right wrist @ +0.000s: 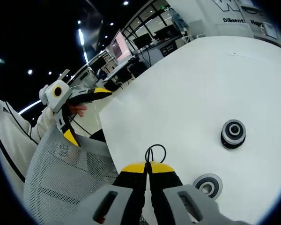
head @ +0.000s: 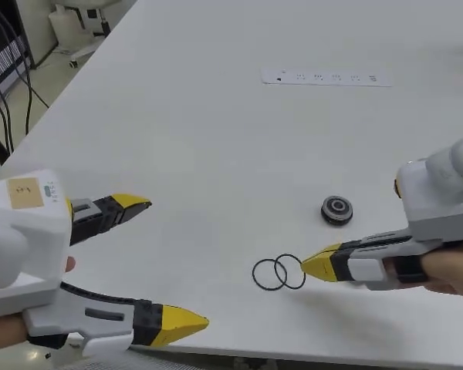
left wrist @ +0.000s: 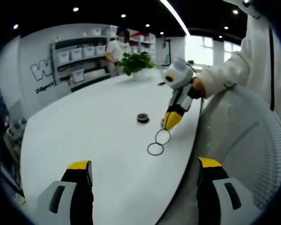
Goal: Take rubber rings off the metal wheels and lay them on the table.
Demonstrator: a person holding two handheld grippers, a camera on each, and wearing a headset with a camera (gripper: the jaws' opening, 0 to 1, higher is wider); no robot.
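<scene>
Two yellow-tipped jaws nearest, at lower left of head view: white-bodied left gripper (head: 158,264), spread wide apart above near edge of broad white table (head: 216,131). Same wide spread in left gripper view.

Just beyond, close to table edge: pair of thin black rubber rings (head: 278,273), flat on tabletop, overlapping one another.

Right gripper (head: 309,267) low from the right, jaws pressed together, tip touching edge of right-hand ring. Right gripper view: black loop rising straight from closed seam of tips; actual nip on ring not determinable.

Past rings, a little farther in: small round metal wheel (head: 337,210), dark centre, lying flat, apart from rings. Right gripper view: second metal wheel (right wrist: 207,185) close beside gripper body, also flat on table.

Well beyond wheel: narrow white label strip (head: 326,77), flat on table.

Farthest, in left gripper view: leafy green plant (left wrist: 136,61) at far end of table; grey wall shelving (left wrist: 53,63) with rows of white storage bins (left wrist: 77,53). Bin contents hidden, too small to read.
</scene>
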